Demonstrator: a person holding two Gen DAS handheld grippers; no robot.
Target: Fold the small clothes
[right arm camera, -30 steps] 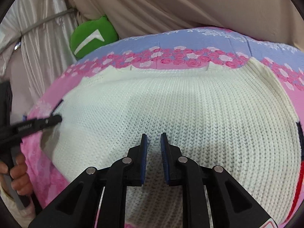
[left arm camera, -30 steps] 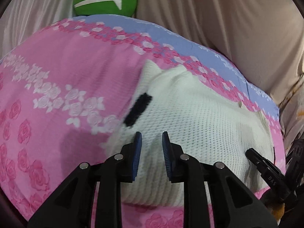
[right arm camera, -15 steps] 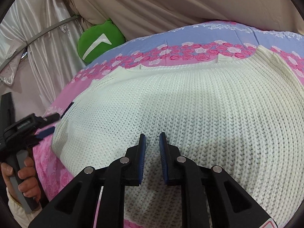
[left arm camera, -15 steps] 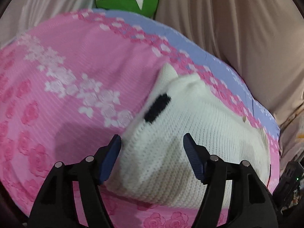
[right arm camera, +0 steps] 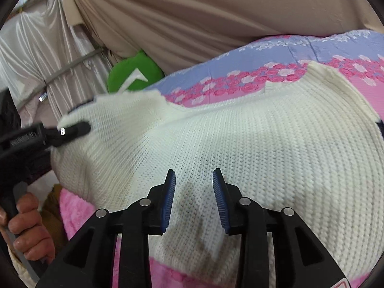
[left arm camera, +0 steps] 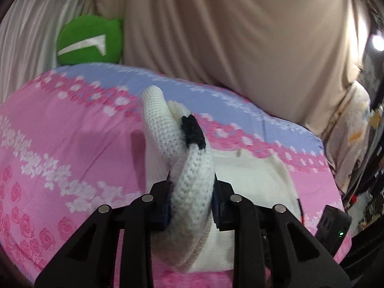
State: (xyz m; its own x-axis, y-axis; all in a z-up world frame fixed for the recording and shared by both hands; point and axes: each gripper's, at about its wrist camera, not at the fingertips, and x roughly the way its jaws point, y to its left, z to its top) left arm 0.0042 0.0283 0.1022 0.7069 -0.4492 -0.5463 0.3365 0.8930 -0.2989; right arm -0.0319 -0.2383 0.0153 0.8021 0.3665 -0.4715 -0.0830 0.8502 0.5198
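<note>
A small white knit sweater (right arm camera: 264, 148) lies on a pink and blue flowered bedsheet (left arm camera: 60, 144). My left gripper (left arm camera: 192, 192) is shut on the sweater's left edge (left arm camera: 194, 180), which carries a black patch (left arm camera: 193, 132), and holds it lifted off the bed. From the right wrist view the left gripper (right arm camera: 72, 129) shows at the left, pinching the raised corner. My right gripper (right arm camera: 194, 192) is open, its blue pads (right arm camera: 168, 196) just above the sweater's near part, holding nothing.
A green cushion (left arm camera: 88, 39) sits at the bed's far corner against beige curtains (left arm camera: 228, 36). The bedsheet's near edge shows under the right gripper (right arm camera: 79, 213). A person's hand (right arm camera: 26, 225) grips the left tool's handle. Clutter stands beyond the bed's right side (left arm camera: 360, 144).
My left gripper opened, then closed on the sweater's left edge and lifted it. My right gripper has opened from nearly shut and stays over the sweater.
</note>
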